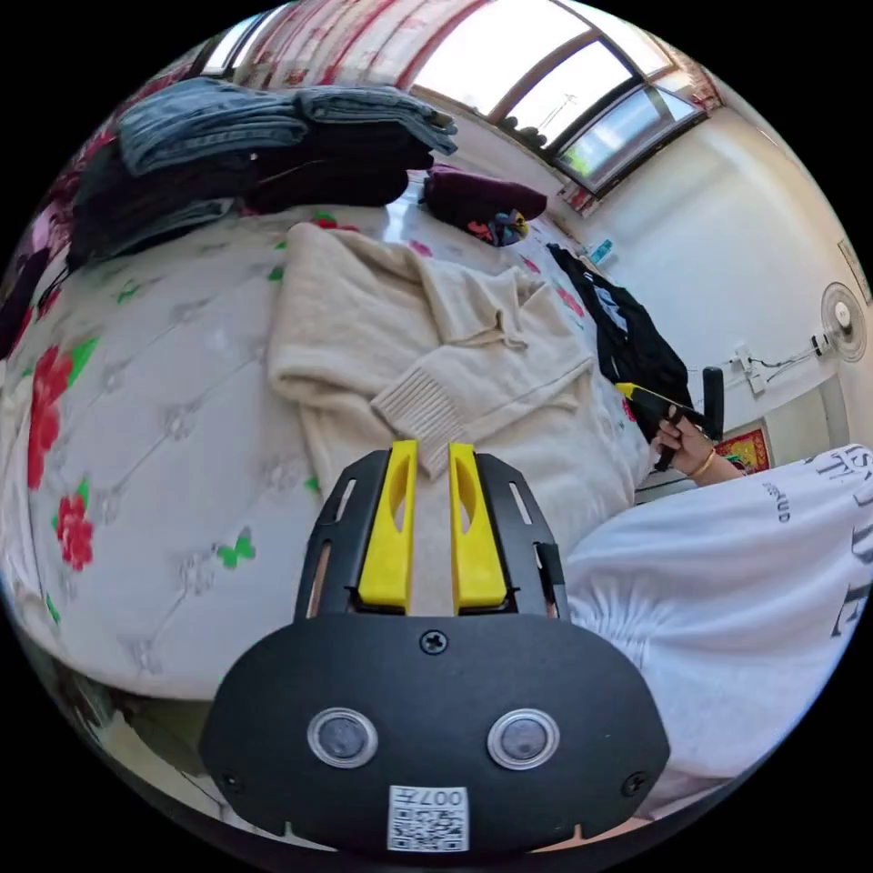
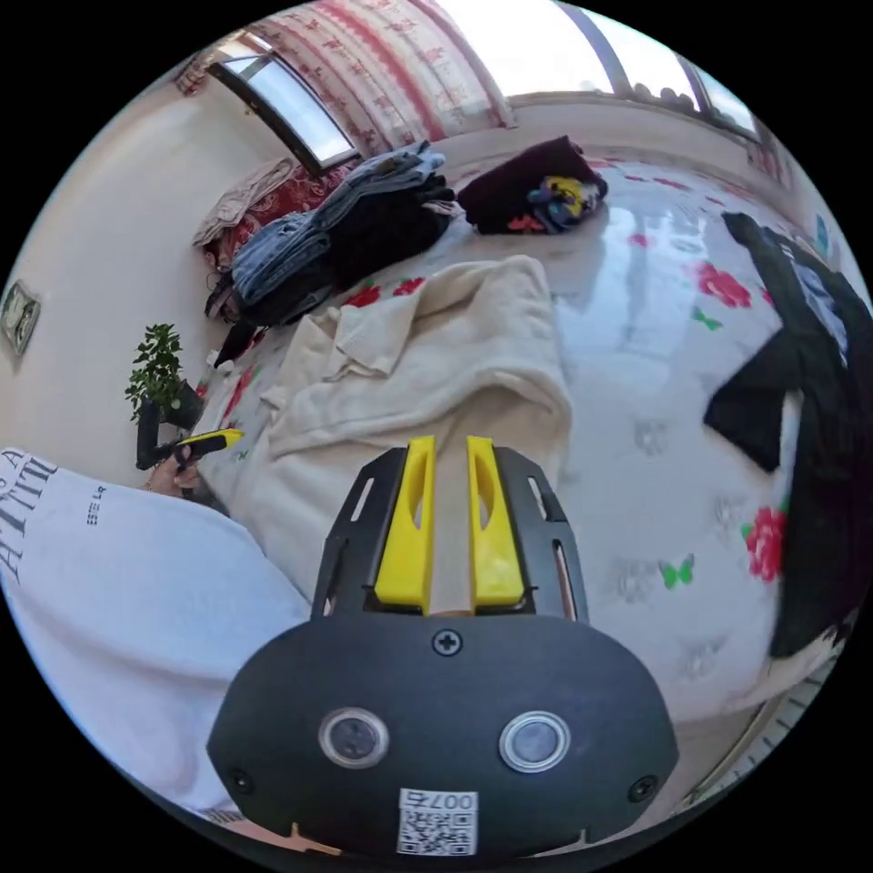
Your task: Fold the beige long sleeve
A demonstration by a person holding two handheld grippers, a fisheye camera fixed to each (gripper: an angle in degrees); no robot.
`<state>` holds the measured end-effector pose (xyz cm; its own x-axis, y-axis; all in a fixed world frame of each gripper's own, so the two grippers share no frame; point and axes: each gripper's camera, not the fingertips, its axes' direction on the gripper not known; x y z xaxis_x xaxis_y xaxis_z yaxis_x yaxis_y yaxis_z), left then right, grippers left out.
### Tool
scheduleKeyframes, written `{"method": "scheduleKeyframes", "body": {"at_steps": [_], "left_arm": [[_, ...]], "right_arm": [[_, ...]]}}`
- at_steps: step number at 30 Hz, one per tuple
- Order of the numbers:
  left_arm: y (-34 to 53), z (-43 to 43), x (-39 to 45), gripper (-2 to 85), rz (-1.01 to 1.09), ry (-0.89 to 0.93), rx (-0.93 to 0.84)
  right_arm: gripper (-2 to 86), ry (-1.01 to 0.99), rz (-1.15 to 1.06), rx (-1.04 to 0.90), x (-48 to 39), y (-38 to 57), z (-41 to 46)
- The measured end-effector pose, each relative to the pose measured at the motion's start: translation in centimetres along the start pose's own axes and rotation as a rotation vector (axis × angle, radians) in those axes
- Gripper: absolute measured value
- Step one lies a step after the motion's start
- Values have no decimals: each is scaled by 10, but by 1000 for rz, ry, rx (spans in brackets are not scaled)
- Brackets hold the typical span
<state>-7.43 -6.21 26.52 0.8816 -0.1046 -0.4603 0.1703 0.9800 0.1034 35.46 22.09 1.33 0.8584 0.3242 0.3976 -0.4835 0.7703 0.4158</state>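
Note:
The beige long sleeve (image 1: 455, 355) lies on the bed with a sleeve folded across its body; a ribbed cuff (image 1: 416, 414) rests near its middle. My left gripper (image 1: 433, 447) hovers over the garment's near part, its yellow jaws close together with nothing between them. In the right gripper view the same beige garment (image 2: 427, 364) lies bunched in front of my right gripper (image 2: 450, 443), whose jaws are also close together and empty. Each gripper appears at the bed's edge in the other's view, held in a hand: the right one (image 1: 650, 400), the left one (image 2: 205, 443).
A floral bed cover (image 1: 136, 409) lies under everything. Folded jeans and dark clothes (image 1: 264, 155) are stacked at the far side, beside a maroon bundle (image 1: 482, 195). A black garment (image 2: 809, 364) sprawls to the right. The person's white shirt (image 1: 727, 582) is close by. A potted plant (image 2: 159, 373) stands by the wall.

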Motion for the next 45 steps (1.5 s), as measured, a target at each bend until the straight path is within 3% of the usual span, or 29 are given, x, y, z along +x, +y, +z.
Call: {"method": "scheduleKeyframes", "body": {"at_steps": [5, 9, 15, 20, 24, 30, 33, 35, 37, 45], "left_arm": [[88, -20, -28, 86, -225, -69, -58], [112, 2, -41, 107, -325, -5, -145], [84, 48, -27, 91, -210, 21, -331], [63, 29, -43, 41, -130, 238, -396], [28, -33, -72, 36, -93, 544, -195], [-78, -84, -115, 37, -124, 765, 176], [-131, -80, -133, 52, -401, 754, 385], [-145, -76, -131, 66, -501, 723, 519], [-151, -69, -122, 76, -540, 649, 536], [-115, -14, -88, 91, -289, 183, 134]], "right_arm": [[87, 58, 216, -121, 44, 94, -39], [98, 18, 242, -248, 41, 120, -33], [93, 14, 145, -405, 18, 116, 1], [62, -113, 98, -495, 25, 95, -9], [53, -257, 65, -358, 39, 65, -66], [49, -519, 75, 23, 69, -54, -153], [54, -565, 146, 203, 74, -135, -171], [59, -481, 218, 361, 73, -174, -180], [62, -434, 263, 350, 71, -186, -175], [80, -222, 167, 67, 65, -109, -109]]}}
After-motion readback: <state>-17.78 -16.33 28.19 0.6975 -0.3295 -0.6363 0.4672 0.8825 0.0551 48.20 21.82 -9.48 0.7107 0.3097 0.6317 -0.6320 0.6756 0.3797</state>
